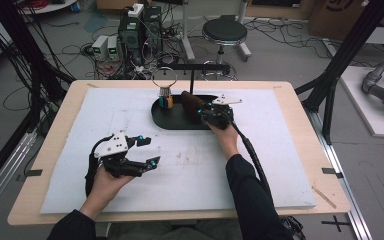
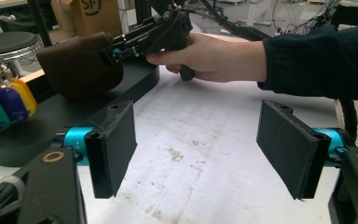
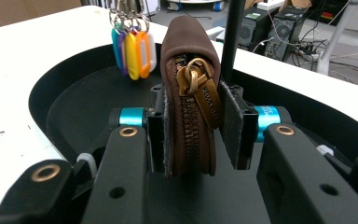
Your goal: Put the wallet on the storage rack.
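Observation:
A brown zip pouch (image 1: 192, 102) (image 2: 79, 65) (image 3: 189, 93) stands on edge in the black oval tray (image 1: 172, 121) (image 2: 51, 116) (image 3: 70, 93) at the far middle of the table. My right gripper (image 1: 202, 111) (image 3: 196, 126) is shut on it, pads pressing both sides, with the brass zip pull facing the camera. The right gripper (image 2: 121, 46) also shows far off in the left gripper view, against the pouch. My left gripper (image 1: 150, 151) (image 2: 196, 144) hovers open over the white mat (image 1: 130, 190), nothing between its pads.
A bunch of coloured key tags (image 1: 166, 101) (image 2: 4, 102) (image 3: 133, 46) hangs from a metal ring (image 1: 164, 79) at the tray's left end. A thin black post (image 1: 192, 82) (image 3: 233, 37) rises behind the pouch. A stool (image 1: 224, 31) and cabling lie beyond the table.

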`<control>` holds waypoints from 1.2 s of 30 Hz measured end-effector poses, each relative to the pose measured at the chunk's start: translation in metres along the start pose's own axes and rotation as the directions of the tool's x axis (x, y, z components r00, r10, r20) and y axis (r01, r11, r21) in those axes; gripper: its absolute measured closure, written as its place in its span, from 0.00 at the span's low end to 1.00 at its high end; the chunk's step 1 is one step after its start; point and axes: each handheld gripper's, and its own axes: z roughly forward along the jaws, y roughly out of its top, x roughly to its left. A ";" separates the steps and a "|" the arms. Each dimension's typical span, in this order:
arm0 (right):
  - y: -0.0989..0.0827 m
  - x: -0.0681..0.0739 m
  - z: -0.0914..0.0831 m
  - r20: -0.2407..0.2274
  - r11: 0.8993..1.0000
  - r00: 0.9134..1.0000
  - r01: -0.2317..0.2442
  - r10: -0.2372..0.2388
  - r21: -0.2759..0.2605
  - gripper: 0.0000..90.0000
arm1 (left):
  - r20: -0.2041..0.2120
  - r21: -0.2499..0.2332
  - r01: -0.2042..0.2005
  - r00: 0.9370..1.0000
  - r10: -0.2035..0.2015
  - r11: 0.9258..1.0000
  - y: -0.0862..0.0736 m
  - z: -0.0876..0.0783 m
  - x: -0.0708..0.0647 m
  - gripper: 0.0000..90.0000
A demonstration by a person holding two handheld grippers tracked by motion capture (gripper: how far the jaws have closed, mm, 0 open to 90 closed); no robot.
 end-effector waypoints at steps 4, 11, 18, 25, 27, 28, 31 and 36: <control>-0.001 0.000 0.000 -0.002 1.000 1.000 -0.010 0.010 0.002 0.73 | -0.001 0.002 0.005 1.000 -0.005 1.000 -0.001 0.000 0.000 0.31; -0.002 -0.001 0.000 -0.011 0.999 1.000 -0.014 0.014 0.035 0.69 | 0.001 0.004 0.005 1.000 -0.005 1.000 -0.001 0.001 0.002 0.31; -0.001 -0.004 -0.003 0.018 0.999 1.000 -0.019 0.018 0.049 0.52 | 0.004 0.009 0.004 1.000 -0.004 1.000 -0.001 0.002 0.003 0.31; 0.006 -0.009 -0.019 0.018 0.998 0.999 -0.049 0.048 0.031 0.35 | -0.001 0.011 0.014 1.000 -0.014 1.000 -0.003 0.001 0.005 0.31; 0.010 -0.008 -0.025 0.017 0.999 0.999 -0.037 0.036 0.038 0.33 | -0.003 0.010 0.016 1.000 -0.016 1.000 -0.003 0.001 0.005 0.31; 0.011 -0.008 -0.029 0.014 0.999 1.000 -0.026 0.025 0.036 0.33 | -0.004 0.011 0.013 1.000 -0.013 1.000 -0.002 0.000 0.005 0.31; 0.017 -0.006 -0.045 0.012 1.000 1.000 0.003 -0.003 0.026 0.33 | -0.009 0.010 0.014 1.000 -0.013 1.000 -0.003 0.000 0.007 0.31; 0.025 -0.002 -0.085 -0.002 0.999 0.999 0.032 -0.032 -0.021 0.33 | -0.023 0.008 0.020 1.000 -0.020 1.000 -0.003 -0.003 0.012 0.31</control>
